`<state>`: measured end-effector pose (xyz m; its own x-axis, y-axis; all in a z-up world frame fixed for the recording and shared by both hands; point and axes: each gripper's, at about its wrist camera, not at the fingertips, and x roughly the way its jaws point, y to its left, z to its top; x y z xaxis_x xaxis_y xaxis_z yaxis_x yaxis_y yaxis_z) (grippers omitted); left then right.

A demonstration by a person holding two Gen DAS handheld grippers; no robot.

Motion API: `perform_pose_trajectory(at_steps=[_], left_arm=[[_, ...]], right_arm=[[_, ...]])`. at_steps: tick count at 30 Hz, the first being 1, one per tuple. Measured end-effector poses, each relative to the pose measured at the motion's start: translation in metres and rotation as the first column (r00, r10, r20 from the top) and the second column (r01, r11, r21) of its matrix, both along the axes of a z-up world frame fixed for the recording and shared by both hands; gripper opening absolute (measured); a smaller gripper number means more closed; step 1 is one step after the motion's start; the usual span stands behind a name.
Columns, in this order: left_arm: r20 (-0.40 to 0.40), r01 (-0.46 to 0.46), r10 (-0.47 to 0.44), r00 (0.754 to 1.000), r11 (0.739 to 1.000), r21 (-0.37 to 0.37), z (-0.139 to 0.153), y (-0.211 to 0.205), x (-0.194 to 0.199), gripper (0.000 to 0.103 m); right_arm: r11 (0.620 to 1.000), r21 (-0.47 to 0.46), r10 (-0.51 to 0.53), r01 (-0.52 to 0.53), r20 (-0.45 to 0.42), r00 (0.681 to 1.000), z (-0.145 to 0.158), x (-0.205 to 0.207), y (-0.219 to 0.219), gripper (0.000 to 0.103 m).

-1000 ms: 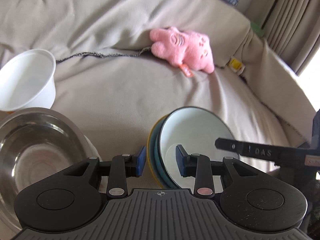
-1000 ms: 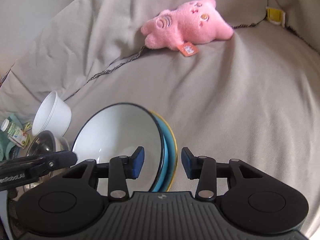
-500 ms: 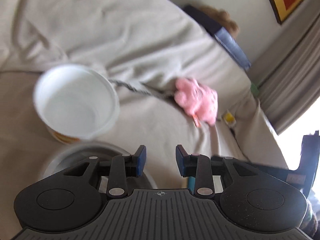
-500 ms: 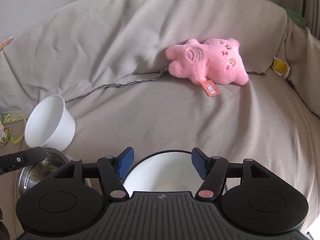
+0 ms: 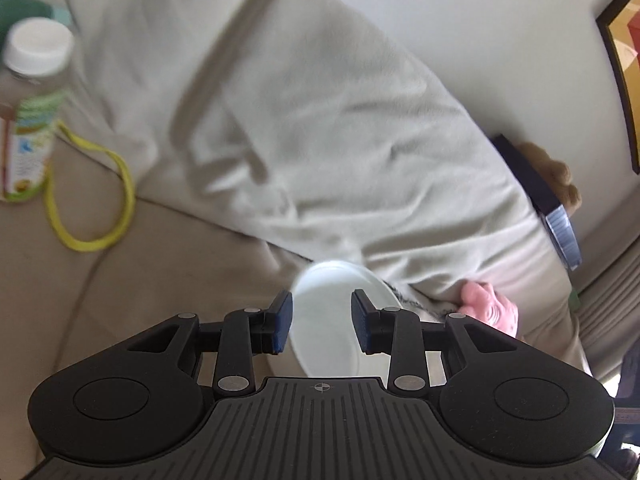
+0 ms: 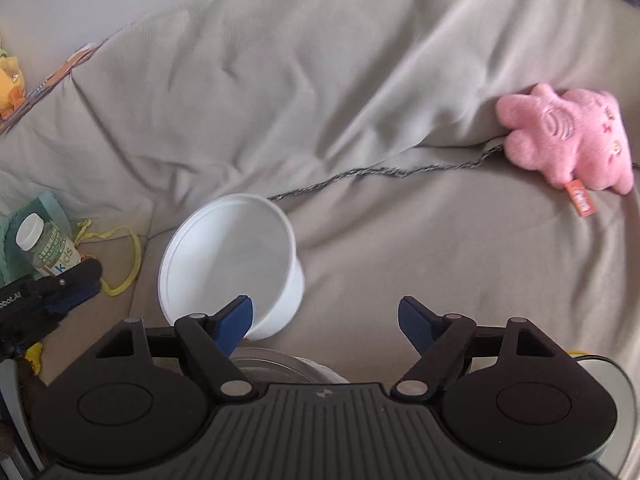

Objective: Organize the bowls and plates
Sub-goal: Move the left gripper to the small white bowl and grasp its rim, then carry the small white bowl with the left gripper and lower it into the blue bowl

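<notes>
A white plastic bowl [image 6: 232, 264] lies tilted on the beige sofa seat, its mouth facing me; it also shows in the left wrist view [image 5: 332, 316]. My left gripper [image 5: 322, 326] is open, the bowl seen between and beyond its fingers, apart from them. My right gripper [image 6: 324, 318] is open wide and empty, its left finger [image 6: 234, 318] in front of the bowl's lower rim. A steel bowl rim [image 6: 280, 362] peeks out under the right gripper. A white plate with a dark rim [image 6: 608, 376] sits at the lower right.
A pink plush toy [image 6: 568, 140] lies against the backrest at right. A small bottle with a white cap [image 6: 44, 248] and a yellow cord [image 6: 128, 268] lie at left. The left gripper's tip [image 6: 52, 288] reaches in from the left edge.
Both grippers have swung left, away from the plate stack. The right gripper has opened wider. The white bowl now sits in front of both grippers.
</notes>
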<state>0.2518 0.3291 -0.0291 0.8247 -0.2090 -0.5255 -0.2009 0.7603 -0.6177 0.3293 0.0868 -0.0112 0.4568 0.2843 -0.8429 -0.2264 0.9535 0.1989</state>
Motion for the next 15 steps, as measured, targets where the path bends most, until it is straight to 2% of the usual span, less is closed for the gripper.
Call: perform_pose_trajectory(at_steps=[3, 5, 7, 9, 12, 14, 15], left_arm=[[-0.056, 0.044, -0.039, 0.998, 0.995, 0.094, -0.013, -0.018, 0.025, 0.035], [-0.120, 0.033, -0.013, 0.993, 0.985, 0.168, -0.024, -0.029, 0.039, 0.035], [-0.159, 0.040, -0.008, 0.987, 0.979, 0.199, -0.037, -0.033, 0.046, 0.035], [-0.181, 0.056, -0.023, 0.983, 0.982, 0.179, -0.048, -0.035, 0.052, 0.035], [-0.179, 0.073, -0.041, 0.983, 0.982, 0.176, -0.051, -0.039, 0.055, 0.035], [-0.166, 0.088, -0.060, 0.984, 0.982, 0.168, -0.047, -0.043, 0.054, 0.033], [-0.163, 0.089, -0.060, 0.985, 0.980, 0.177, -0.043, -0.046, 0.052, 0.031]], right_arm=[[0.999, -0.039, -0.004, 0.003, -0.018, 1.000, -0.018, 0.013, 0.025, 0.074], [0.998, -0.059, -0.021, 0.018, -0.048, 0.999, -0.035, 0.024, 0.035, 0.073], [0.998, -0.061, -0.033, 0.027, -0.091, 0.995, -0.051, 0.034, 0.041, 0.068], [0.999, -0.046, -0.035, 0.028, -0.145, 0.989, -0.065, 0.042, 0.042, 0.045], [0.999, -0.013, -0.034, 0.032, -0.185, 0.982, -0.076, 0.044, 0.041, 0.023], [1.000, 0.008, -0.015, 0.016, -0.175, 0.984, -0.072, 0.040, 0.039, 0.015], [1.000, 0.006, -0.013, 0.015, -0.158, 0.987, -0.067, 0.036, 0.038, 0.015]])
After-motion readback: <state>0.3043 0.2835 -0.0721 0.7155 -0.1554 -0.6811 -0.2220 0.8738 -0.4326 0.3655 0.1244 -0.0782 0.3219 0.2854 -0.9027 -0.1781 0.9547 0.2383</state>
